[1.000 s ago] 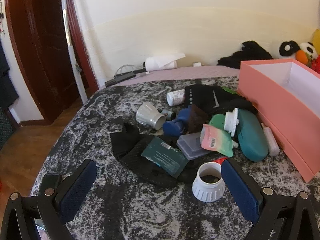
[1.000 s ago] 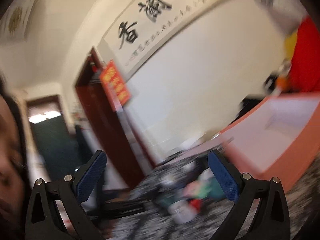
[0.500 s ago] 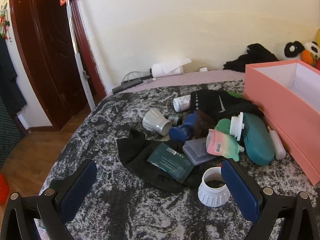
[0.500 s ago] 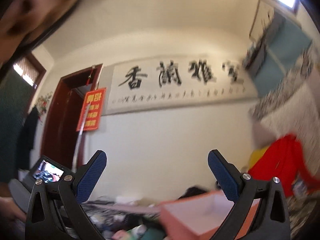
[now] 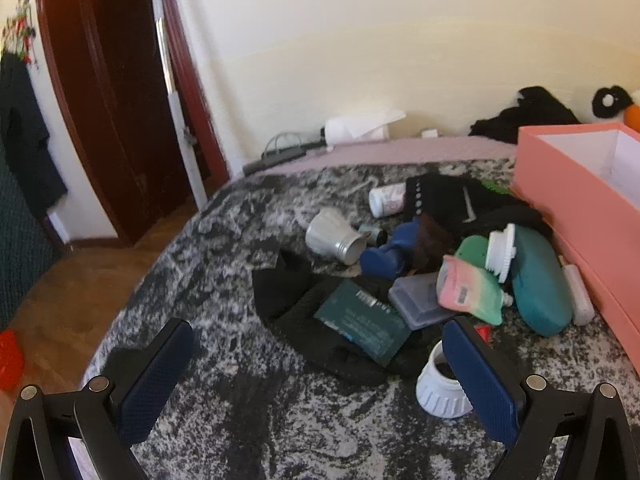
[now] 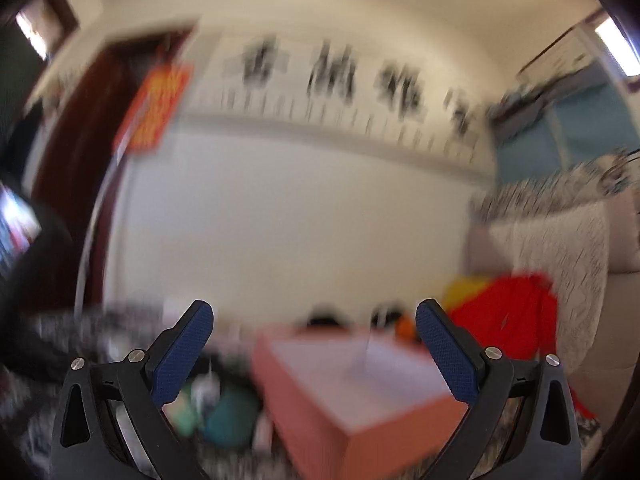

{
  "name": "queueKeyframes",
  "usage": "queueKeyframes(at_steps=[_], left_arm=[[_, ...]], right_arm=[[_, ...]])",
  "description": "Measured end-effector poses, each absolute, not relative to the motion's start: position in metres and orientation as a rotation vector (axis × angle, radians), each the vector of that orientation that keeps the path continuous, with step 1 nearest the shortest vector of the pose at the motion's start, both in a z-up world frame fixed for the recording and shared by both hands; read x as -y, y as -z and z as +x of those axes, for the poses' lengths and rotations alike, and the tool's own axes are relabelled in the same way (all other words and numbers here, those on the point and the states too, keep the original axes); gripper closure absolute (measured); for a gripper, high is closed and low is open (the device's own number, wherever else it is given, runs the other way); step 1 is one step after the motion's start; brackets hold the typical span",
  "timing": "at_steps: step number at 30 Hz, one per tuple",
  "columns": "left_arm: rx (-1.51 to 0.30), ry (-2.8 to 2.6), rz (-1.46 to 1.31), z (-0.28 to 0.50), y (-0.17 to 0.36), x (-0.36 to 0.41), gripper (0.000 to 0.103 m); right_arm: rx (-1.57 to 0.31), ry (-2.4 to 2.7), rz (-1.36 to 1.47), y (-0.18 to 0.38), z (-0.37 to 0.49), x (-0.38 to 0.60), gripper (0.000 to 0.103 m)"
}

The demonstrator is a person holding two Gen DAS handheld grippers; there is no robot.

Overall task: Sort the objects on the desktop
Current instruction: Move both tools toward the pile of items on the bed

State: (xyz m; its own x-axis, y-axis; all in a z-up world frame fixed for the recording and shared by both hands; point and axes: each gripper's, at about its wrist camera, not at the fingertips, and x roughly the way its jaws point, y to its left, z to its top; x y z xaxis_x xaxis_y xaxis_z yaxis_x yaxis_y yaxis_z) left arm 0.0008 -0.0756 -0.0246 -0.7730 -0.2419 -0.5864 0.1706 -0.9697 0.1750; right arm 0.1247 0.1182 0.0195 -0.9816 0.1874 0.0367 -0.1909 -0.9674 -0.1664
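Note:
A pile of small objects lies on the grey patterned bed cover: a dark green packet on black cloth, a white ribbed cap, a silver cup, a blue dumbbell, a teal case, a pink-green pouch. An open pink box stands at the right, also in the blurred right wrist view. My left gripper is open and empty, above the cover before the pile. My right gripper is open, empty, raised above the box.
A dark red door and wood floor lie left of the bed. A paper roll, cables and black clothing lie at the far edge by the wall. Plush toys and red cloth sit behind the box.
The left gripper has shifted left and slightly back, so the pile sits further right in view. The right gripper has swung fast from pointing up at the wall down toward the pink box.

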Motion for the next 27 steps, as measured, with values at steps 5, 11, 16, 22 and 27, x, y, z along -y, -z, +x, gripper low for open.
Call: queueKeyframes(at_steps=[5, 11, 16, 22, 27], left_arm=[[0.13, 2.681, 1.021, -0.01, 0.04, 0.094, 0.001], [0.102, 2.607, 1.093, -0.018, 0.059, 0.112, 0.001], [0.084, 2.575, 1.199, -0.039, 0.075, 0.13, 0.001], [0.092, 2.623, 1.27, -0.062, 0.092, 0.144, 0.001], [0.135, 2.656, 1.273, -0.075, 0.105, 0.144, 0.001]], right_arm=[[0.234, -2.991, -0.367, 0.001, 0.072, -0.123, 0.0], [0.184, -3.067, -0.492, 0.017, 0.067, -0.117, 0.0], [0.1, -3.175, -0.826, 0.028, 0.052, -0.099, 0.0], [0.173, -3.298, -1.098, 0.056, 0.014, -0.066, 0.0], [0.284, -3.332, -1.088, 0.067, -0.023, -0.047, 0.0]])
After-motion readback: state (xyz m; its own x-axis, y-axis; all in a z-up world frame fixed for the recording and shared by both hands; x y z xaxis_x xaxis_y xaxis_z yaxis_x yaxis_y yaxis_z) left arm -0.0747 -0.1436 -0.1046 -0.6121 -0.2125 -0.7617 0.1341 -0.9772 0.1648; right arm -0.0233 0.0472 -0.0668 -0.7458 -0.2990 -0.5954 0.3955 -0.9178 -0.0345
